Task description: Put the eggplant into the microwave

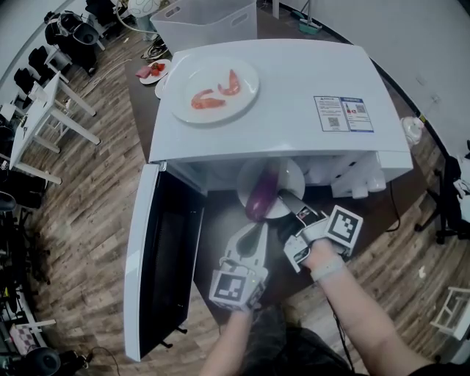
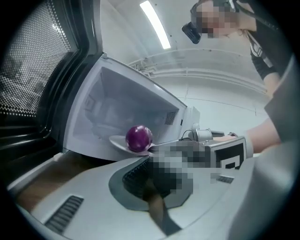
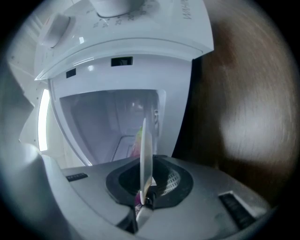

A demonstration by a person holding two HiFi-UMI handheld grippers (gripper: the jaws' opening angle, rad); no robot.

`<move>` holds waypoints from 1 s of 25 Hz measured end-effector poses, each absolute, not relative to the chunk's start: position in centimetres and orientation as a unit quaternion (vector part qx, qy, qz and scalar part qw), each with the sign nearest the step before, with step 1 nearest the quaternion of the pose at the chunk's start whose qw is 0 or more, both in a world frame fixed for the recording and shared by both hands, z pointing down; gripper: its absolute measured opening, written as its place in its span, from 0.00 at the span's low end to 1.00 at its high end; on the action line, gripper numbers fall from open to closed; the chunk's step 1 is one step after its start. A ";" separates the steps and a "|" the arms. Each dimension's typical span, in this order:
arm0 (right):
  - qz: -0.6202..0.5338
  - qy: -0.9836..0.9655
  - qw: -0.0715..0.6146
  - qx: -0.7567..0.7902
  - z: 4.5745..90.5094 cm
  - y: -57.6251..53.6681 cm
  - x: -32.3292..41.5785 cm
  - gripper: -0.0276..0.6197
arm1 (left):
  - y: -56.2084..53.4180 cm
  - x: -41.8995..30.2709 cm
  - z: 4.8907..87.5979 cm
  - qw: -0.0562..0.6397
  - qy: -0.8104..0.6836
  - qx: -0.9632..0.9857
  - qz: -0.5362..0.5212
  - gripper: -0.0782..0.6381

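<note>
A purple eggplant (image 1: pixel 260 195) lies on a white plate (image 1: pixel 291 175) at the mouth of the open white microwave (image 1: pixel 279 95). My right gripper (image 1: pixel 288 198) is shut on the plate's near rim; in the right gripper view the plate (image 3: pixel 145 150) stands edge-on between the jaws, facing the cavity (image 3: pixel 108 122). My left gripper (image 1: pixel 258 228) hovers just below and left of the plate, its jaws together with nothing in them. From the left gripper view the eggplant (image 2: pixel 138 138) shows end-on on the plate (image 2: pixel 117 142), level with the oven's sill.
The microwave door (image 1: pixel 158 272) hangs open at the left. On top of the oven sits a plate of shrimp (image 1: pixel 214 88). Behind are a small dish of strawberries (image 1: pixel 154 70) and a white bin (image 1: pixel 205 22). The brown tabletop (image 1: pixel 220 235) lies under both grippers.
</note>
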State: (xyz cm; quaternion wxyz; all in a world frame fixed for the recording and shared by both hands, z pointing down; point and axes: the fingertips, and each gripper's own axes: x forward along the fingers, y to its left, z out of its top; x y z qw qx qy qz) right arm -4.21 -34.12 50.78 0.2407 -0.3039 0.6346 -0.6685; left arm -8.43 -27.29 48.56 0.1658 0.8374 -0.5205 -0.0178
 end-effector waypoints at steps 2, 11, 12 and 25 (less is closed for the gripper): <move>-0.667 0.635 0.240 -0.306 50.8 -34.3 -4.1 0.07 | -27.5 -8.2 48.6 0.171 -0.514 0.840 -0.017 0.12; -0.665 0.640 0.238 -0.303 50.7 -35.0 -4.7 0.07 | -28.2 -6.9 48.8 0.185 -0.498 0.847 -0.011 0.12; -0.664 0.641 0.238 -0.303 50.7 -35.0 -4.7 0.08 | -28.3 -6.9 48.8 0.186 -0.499 0.847 -0.012 0.12; -0.661 0.651 0.226 -0.296 50.5 -35.4 -4.9 0.14 | -29.1 -7.4 49.0 0.198 -0.510 0.837 -0.021 0.12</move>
